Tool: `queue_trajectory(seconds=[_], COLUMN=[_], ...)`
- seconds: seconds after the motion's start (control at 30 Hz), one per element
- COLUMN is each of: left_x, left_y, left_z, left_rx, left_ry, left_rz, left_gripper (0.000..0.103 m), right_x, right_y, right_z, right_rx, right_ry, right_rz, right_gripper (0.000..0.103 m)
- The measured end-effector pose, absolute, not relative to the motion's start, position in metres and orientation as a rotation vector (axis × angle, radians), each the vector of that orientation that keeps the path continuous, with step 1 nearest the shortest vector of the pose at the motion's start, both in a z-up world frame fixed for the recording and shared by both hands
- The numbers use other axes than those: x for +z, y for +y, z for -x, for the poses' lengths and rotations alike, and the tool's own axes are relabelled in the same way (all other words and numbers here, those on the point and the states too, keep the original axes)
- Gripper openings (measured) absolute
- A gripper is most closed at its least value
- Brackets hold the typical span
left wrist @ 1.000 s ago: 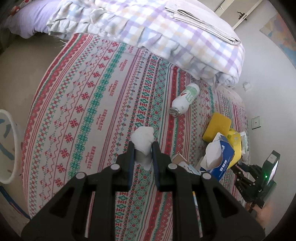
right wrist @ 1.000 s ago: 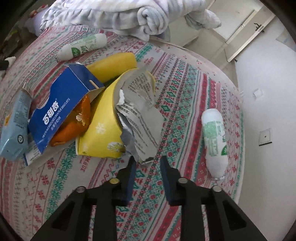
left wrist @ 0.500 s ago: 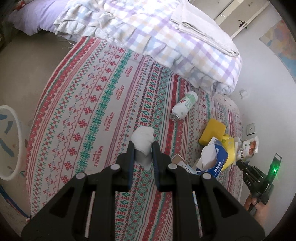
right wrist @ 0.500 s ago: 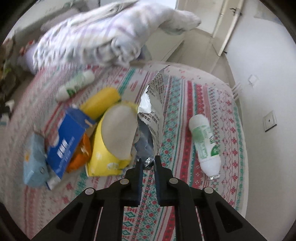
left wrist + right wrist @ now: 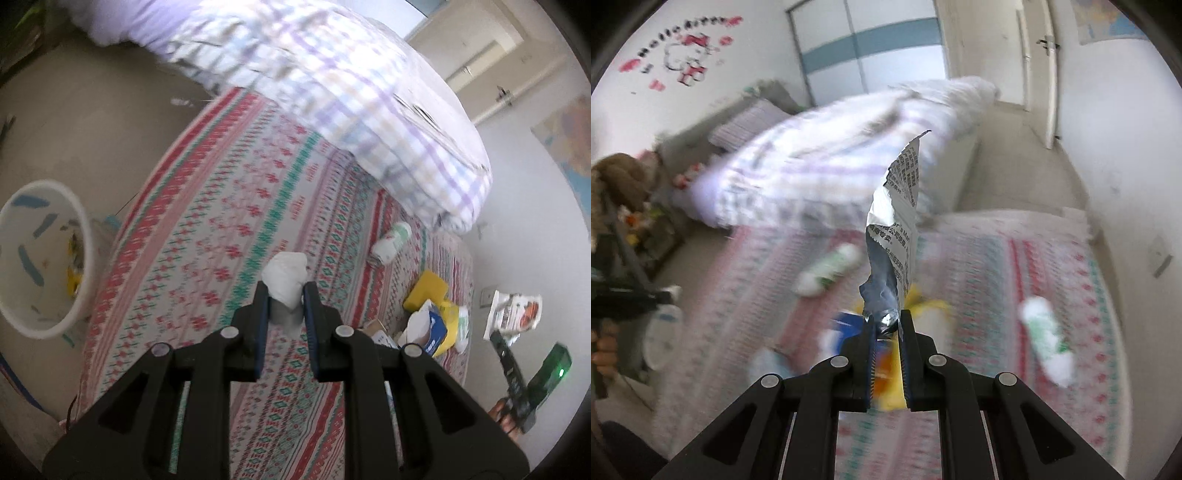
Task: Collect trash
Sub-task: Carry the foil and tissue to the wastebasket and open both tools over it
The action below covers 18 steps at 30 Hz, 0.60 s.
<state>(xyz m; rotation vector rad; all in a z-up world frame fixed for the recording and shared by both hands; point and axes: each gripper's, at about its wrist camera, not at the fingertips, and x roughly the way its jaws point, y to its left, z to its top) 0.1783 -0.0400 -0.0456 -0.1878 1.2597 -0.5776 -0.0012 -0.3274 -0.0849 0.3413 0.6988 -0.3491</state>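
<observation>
With the left gripper (image 5: 282,297) clamped on a tissue wad (image 5: 284,275) and the right gripper (image 5: 886,325) pinching a foil wrapper (image 5: 894,236), carry both steadily over the bin (image 5: 83,221) before releasing.

1. Crumpled white tissue wad (image 5: 284,275): pinched between the left claw's (image 5: 285,295) tips, above the patterned bed cover.
2. Torn foil wrapper (image 5: 895,236), printed outside, silver inside: clamped at its lower end in the right claw (image 5: 886,325), standing upward.
3. White waste bin (image 5: 86,236) with blue marks: on the floor beside the bed, scraps inside.
</observation>
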Motion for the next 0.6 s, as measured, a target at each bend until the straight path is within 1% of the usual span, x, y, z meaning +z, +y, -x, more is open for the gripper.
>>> queue_trajectory(seconds=[0.17, 0.37, 0.47, 0.6], left_x=[-0.043, -0.045, -0.060, -0.090], left_y=[0.010, 0.101, 0.134, 0.157], left_z=[-0.200, -0.229, -0.240, -0.248], left_rx=[-0.513, -0.318, -0.210, -0.192], left_ry=[1.267, 1.230, 1.246, 1.336], left_rz=[0.336, 0.523, 0.577, 0.721], left_gripper=[0.020, 0.020, 0.020, 0.020], right_x=[-0.083, -0.094, -0.101, -0.111], right_y=[-0.282, -0.212, -0.175, -0.124], right_z=[-0.028, -0.072, -0.099, -0.126], right_rx=[-0.202, -0.007, 0.092, 0.181], right_ry=[0.686, 0.739, 0.768, 0.805], right_rz=[-0.344, -0.316, -0.319, -0.312], right_gripper=[0.012, 0.012, 0.012, 0.012])
